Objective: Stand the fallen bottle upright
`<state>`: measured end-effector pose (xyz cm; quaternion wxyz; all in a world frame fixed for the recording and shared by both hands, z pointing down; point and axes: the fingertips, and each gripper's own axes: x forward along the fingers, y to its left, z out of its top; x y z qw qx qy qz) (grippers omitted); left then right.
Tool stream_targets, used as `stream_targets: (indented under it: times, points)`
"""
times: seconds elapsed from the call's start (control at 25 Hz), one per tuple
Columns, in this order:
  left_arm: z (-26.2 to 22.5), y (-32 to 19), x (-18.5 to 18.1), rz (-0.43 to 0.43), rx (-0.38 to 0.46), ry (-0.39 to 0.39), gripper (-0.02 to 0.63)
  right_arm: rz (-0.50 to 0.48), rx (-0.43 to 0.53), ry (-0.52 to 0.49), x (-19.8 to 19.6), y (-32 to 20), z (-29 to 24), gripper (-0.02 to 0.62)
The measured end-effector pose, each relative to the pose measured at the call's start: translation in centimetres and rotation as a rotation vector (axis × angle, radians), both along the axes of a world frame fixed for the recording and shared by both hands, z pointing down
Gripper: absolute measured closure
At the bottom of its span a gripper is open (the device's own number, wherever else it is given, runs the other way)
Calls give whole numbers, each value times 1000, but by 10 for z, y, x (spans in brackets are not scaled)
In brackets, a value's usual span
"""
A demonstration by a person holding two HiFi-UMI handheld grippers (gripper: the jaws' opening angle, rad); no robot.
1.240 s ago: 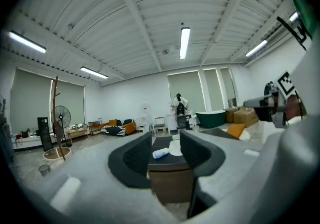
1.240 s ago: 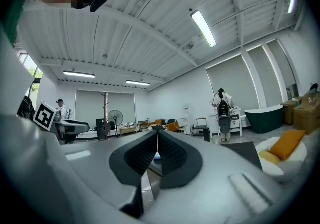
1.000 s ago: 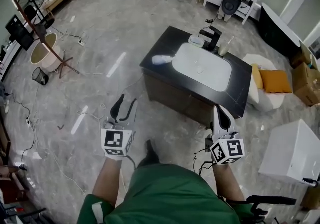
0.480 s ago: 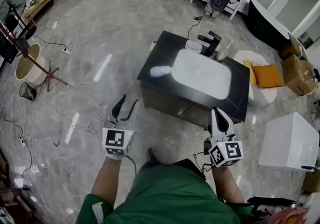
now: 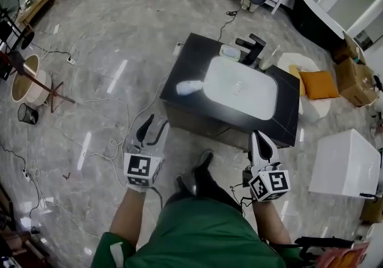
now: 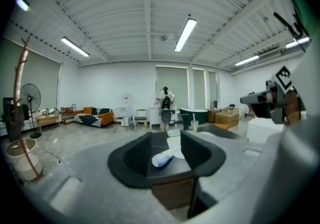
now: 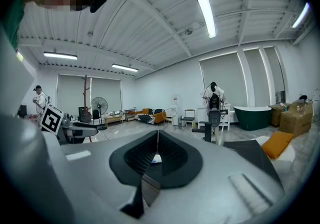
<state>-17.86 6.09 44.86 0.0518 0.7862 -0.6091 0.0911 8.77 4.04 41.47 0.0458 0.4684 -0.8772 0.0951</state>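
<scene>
Bottle [image 5: 190,87] fallen on counter [image 5: 187,60], well ahead; left jaws apart (empty), right jaws together.

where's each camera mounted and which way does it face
Head view: on the head, steeply down at the counter; forearms, left hand-held gripper, right hand-held gripper show.
Left gripper view: on the left one, facing the counter; its jaws stand apart.
Right gripper view: on the right one, facing likewise; jaws together.
Shared: the fallen bottle, in head and left gripper views.

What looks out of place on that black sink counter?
A white bottle lies on its side at the left end of the black counter, beside the white basin, rather than standing upright.
</scene>
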Motion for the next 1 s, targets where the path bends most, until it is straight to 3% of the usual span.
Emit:
stream_targets:
  times: [0.32, 0.56, 0.8, 1.0]
  points:
    - [-15, -60, -6, 8, -18, -102, 426, -43, 8, -96, -16, -78, -1, 591]
    - [-2, -124, 11, 22, -98, -175, 426, -51, 14, -149, -5, -147, -6, 591]
    - [21, -177, 38, 83, -176, -240, 420, -42, 12, -186, 11, -202, -4, 592]
    - [49, -209, 70, 215, -281, -270, 420, -21, -26, -222, 29, -233, 7, 592]
